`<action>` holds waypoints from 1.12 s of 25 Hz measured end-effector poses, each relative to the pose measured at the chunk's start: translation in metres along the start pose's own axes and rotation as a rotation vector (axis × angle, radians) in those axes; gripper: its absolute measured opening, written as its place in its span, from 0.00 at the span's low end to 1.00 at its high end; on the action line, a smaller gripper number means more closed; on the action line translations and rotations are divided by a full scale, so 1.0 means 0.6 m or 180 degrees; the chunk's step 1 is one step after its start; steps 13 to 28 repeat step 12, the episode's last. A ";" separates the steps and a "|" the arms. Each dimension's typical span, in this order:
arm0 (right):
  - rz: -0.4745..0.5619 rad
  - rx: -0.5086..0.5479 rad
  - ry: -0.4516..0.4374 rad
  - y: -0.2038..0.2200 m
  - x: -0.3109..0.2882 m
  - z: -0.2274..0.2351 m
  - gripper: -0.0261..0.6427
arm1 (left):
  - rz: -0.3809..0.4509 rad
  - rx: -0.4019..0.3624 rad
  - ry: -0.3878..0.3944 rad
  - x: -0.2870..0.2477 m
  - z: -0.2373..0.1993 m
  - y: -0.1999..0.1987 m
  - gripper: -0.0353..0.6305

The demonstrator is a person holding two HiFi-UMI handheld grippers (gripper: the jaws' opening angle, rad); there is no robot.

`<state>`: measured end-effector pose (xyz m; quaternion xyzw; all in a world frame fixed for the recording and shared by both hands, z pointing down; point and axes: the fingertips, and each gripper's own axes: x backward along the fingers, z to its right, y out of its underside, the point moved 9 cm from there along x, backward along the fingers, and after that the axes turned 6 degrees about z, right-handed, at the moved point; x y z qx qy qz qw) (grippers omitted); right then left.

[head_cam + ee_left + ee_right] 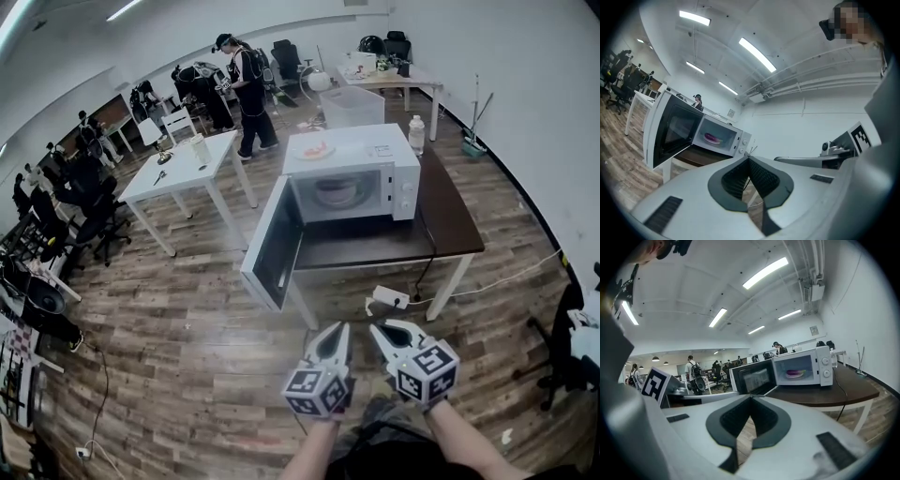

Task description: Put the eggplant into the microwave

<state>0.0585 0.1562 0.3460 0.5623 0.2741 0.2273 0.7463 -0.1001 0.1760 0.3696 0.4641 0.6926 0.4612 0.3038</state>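
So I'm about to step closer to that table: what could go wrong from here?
The microwave door hangs wide open past the table edge, so a step forward might knock it. A power strip lies on the floor just below, a likely trip. The eggplant already lies inside, and the left gripper and right gripper are shut and empty, so a drop seems unlikely.

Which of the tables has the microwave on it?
The dark brown table with white legs, bearing the open microwave. The white table and the far table lack one.
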 end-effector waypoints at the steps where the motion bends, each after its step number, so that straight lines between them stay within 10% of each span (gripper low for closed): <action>1: -0.0001 0.0002 -0.0008 0.000 -0.001 -0.003 0.04 | 0.0007 -0.0001 -0.0002 0.003 -0.001 -0.001 0.05; 28: -0.0061 0.0074 -0.0098 -0.007 -0.014 -0.026 0.04 | 0.0038 0.0032 -0.0072 0.026 -0.014 -0.012 0.05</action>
